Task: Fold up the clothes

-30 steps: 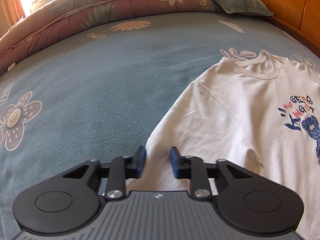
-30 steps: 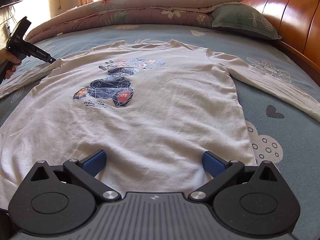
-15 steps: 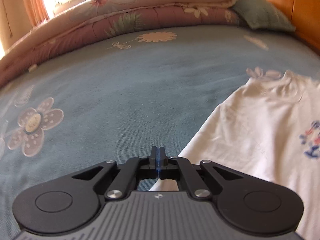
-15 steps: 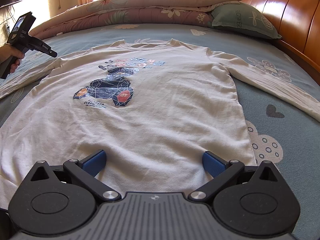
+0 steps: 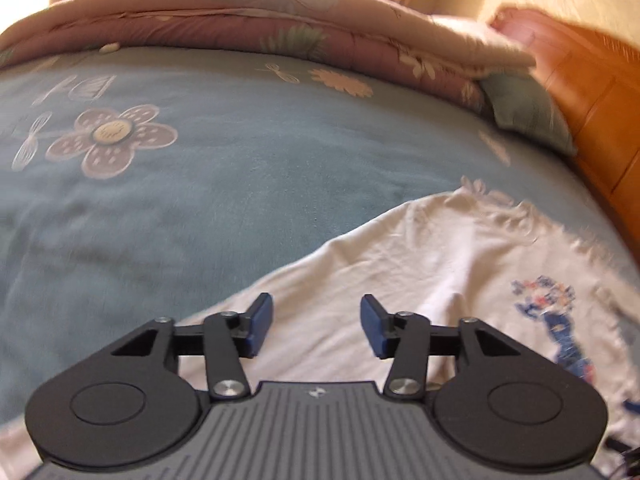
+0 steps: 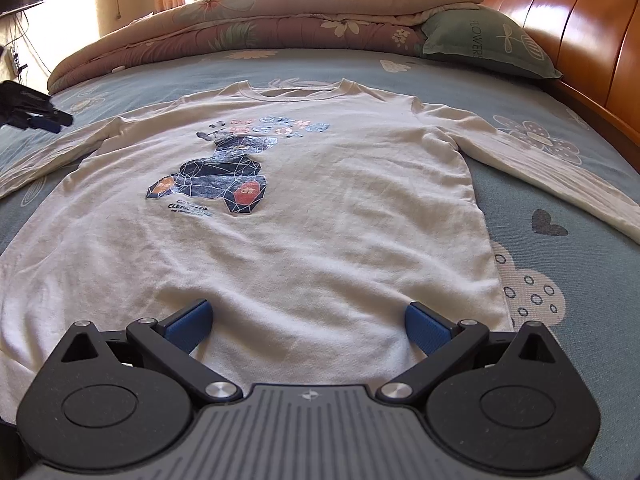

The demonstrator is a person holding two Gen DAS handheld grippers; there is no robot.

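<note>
A white long-sleeved shirt (image 6: 312, 216) with a dark printed figure lies flat, front up, on the blue bedspread, sleeves spread to both sides. My right gripper (image 6: 308, 320) is open wide over the shirt's bottom hem, nothing between its blue pads. My left gripper (image 5: 316, 326) is open and empty above the shirt's left sleeve and shoulder (image 5: 400, 272); the shirt's print (image 5: 560, 320) shows at the right of the left wrist view. The left gripper also shows at the far left of the right wrist view (image 6: 44, 120).
The blue flowered bedspread (image 5: 200, 184) covers the bed. A rolled pink and cream quilt (image 6: 260, 24) lies along the far edge. A green pillow (image 6: 480, 40) rests against the orange wooden headboard (image 6: 580, 40) on the right.
My left gripper was shut on the sleeve half a second ago and is now open; it has moved over the sleeve near the shoulder. The right gripper has not moved.
</note>
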